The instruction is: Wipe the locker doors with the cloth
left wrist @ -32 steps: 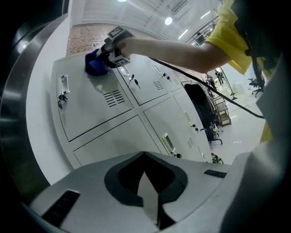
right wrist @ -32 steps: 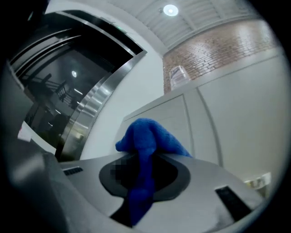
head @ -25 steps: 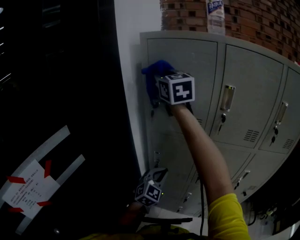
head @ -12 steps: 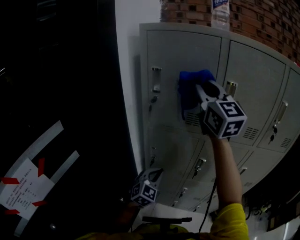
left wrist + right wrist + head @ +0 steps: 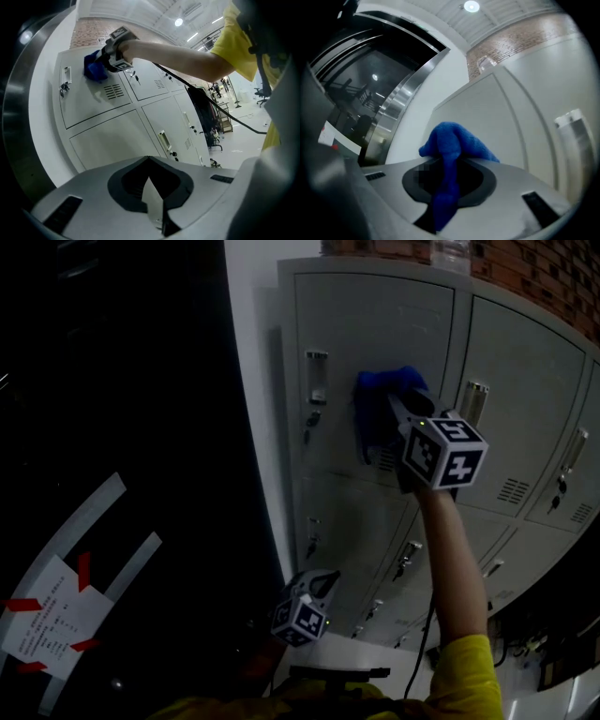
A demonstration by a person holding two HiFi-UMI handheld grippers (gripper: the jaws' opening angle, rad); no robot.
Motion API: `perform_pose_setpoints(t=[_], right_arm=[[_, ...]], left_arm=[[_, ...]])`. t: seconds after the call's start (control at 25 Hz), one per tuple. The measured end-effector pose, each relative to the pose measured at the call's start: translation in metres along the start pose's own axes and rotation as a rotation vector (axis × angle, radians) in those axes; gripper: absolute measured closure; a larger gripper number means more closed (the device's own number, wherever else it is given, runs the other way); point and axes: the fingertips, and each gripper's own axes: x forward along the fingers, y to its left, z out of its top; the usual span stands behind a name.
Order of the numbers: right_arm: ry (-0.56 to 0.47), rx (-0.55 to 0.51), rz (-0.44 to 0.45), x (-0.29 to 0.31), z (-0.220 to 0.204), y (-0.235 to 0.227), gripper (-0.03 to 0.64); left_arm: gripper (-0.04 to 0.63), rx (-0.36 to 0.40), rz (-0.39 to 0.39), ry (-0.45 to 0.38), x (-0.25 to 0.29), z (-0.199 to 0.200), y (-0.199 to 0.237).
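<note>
A blue cloth (image 5: 378,407) is pressed against the top-left grey locker door (image 5: 366,324), low on its right side by the vent slots. My right gripper (image 5: 392,409) is shut on the cloth, and its marker cube (image 5: 444,452) faces the camera. In the right gripper view the cloth (image 5: 451,145) bunches out of the shut right gripper (image 5: 447,176) in front of the door (image 5: 487,117). My left gripper (image 5: 322,579) hangs low by the bottom lockers, shut and empty. From the left gripper (image 5: 150,164) view, the cloth (image 5: 93,70) shows on the door (image 5: 89,103).
The door's handle and keyhole (image 5: 316,390) are on its left side. More locker doors (image 5: 525,381) run to the right and below. A white pillar (image 5: 253,381) and a dark glass panel with a taped paper (image 5: 52,624) stand to the left. Brick wall (image 5: 534,268) rises above.
My right gripper has carried the cloth rightward across the top-left door, from beside the handle to the vent area. The left gripper has stayed low.
</note>
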Motion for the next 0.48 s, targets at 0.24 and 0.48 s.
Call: perform_pose_setpoints(t=[0.24, 0.48], right_arm=[[0.068, 0.045, 0.148, 0.094, -0.015, 0.091, 0.546], [0.035, 0.043, 0.183, 0.091, -0.016, 0.1, 0.546]], left_arm=[[0.601, -0.028, 0.075, 0.036, -0.028, -0.017, 0.021], [0.601, -0.05, 0.09, 0.049, -0.035, -0.031, 0.03]])
